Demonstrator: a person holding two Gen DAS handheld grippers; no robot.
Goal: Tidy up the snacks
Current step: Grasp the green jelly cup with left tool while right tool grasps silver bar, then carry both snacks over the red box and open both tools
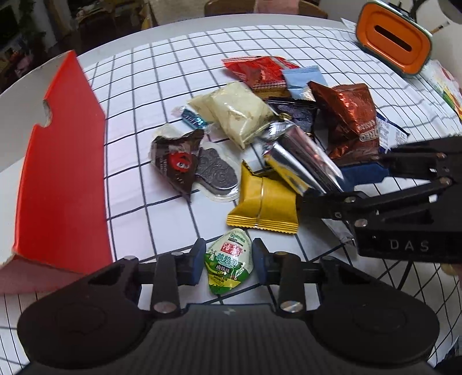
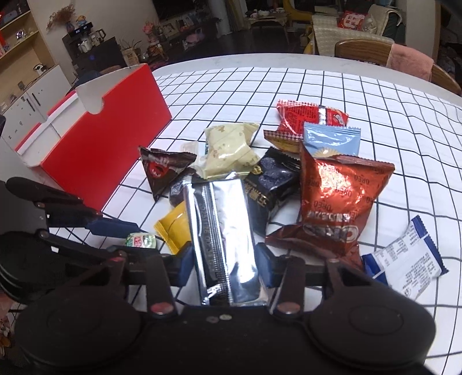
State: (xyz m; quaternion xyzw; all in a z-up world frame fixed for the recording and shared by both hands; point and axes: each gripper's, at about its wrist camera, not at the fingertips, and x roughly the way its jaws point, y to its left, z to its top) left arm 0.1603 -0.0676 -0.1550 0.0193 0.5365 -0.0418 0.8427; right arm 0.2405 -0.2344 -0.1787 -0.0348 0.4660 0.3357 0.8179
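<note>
Pinching a green sachet [image 1: 228,261], left gripper [image 1: 228,261]; right gripper [image 2: 223,266] clamps silver packet [image 2: 222,230], whose slick foil may slip toward 6 o'clock.

Each view looks steeply down along its own jaws, close above the grid-patterned white worktop [image 1: 161,72]; the left wrist view sits nearer the red cardboard box [image 1: 63,173]; both share the pile of snack packets, including the silver foil packet [image 2: 222,239], and each shows the other gripper at its edge.

A home's living-dining room: shelves [image 2: 17,37] of ornaments, a sofa [image 2: 346,26], wooden chairs [image 2: 363,52] beyond the worktop's [image 2: 288,86] far edge.
</note>
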